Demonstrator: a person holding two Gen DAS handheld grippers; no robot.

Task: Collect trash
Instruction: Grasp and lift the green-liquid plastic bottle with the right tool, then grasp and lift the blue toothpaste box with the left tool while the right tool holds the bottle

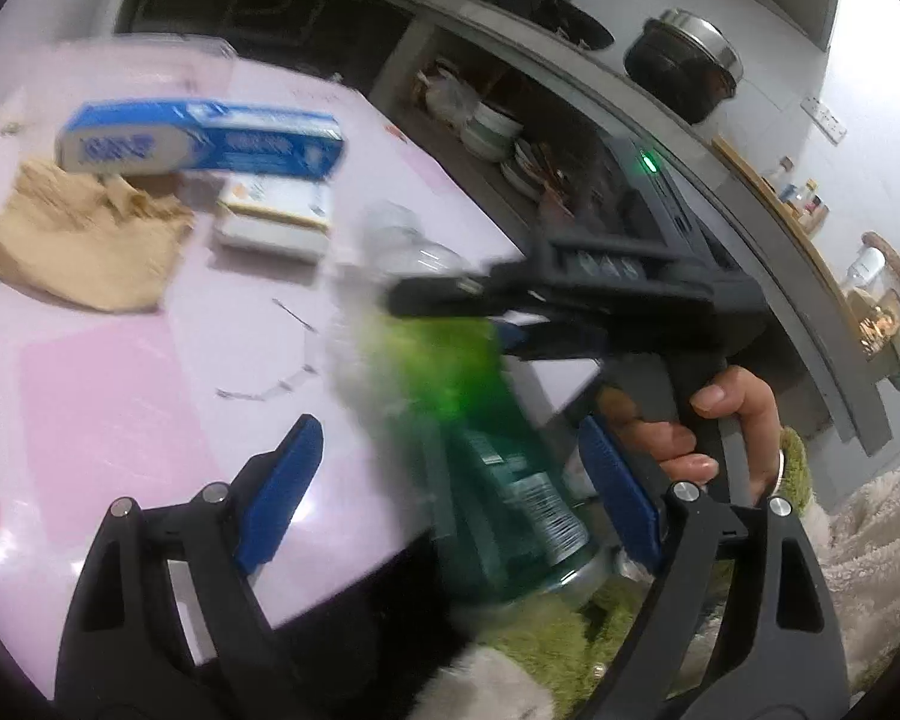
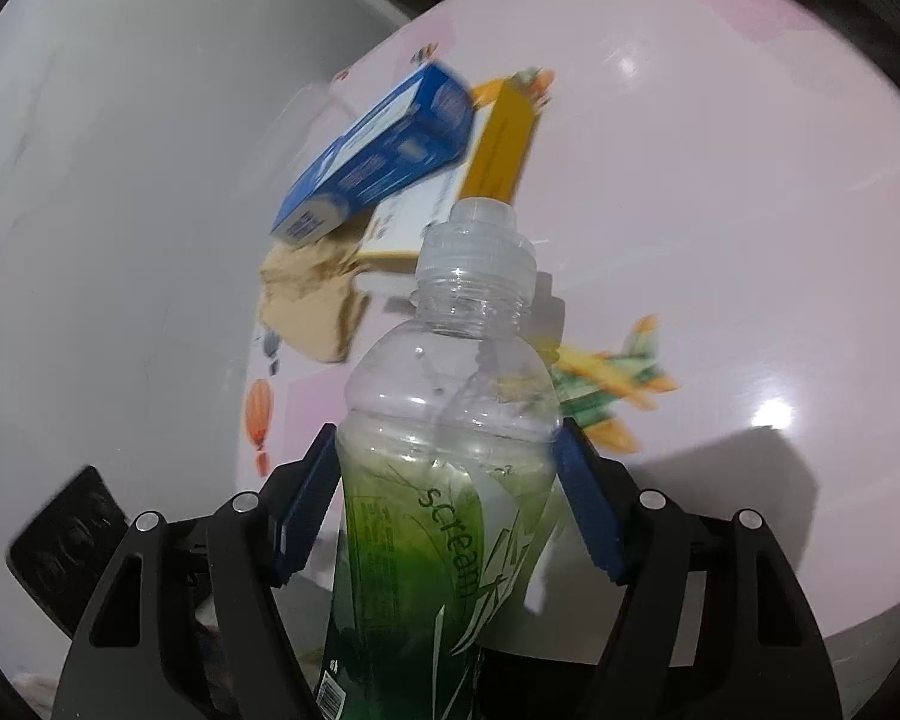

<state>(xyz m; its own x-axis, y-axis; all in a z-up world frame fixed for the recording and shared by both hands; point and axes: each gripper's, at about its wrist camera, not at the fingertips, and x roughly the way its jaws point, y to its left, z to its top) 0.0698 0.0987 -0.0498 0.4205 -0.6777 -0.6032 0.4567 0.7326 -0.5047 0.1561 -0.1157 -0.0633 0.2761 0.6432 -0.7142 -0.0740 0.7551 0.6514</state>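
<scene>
My right gripper [image 2: 447, 504] is shut on a clear plastic bottle [image 2: 444, 468] with a green label and white cap, held above the pink table. The bottle [image 1: 486, 450] also shows blurred in the left wrist view, with the right gripper [image 1: 570, 294] clamped on it. My left gripper [image 1: 444, 492] is open, its blue pads on either side of the bottle's lower part without gripping it. On the table lie a blue box [image 1: 204, 141], a white and yellow box [image 1: 276, 213] and a crumpled brown paper bag [image 1: 84, 246].
The pink table [image 1: 120, 396] has its edge close to me. Dark shelves [image 1: 510, 138] with bowls and a counter with a pot [image 1: 684, 66] stand behind. A green and beige blanket [image 1: 858, 534] lies at lower right. A yellow box [image 2: 501, 144] lies beyond the blue one.
</scene>
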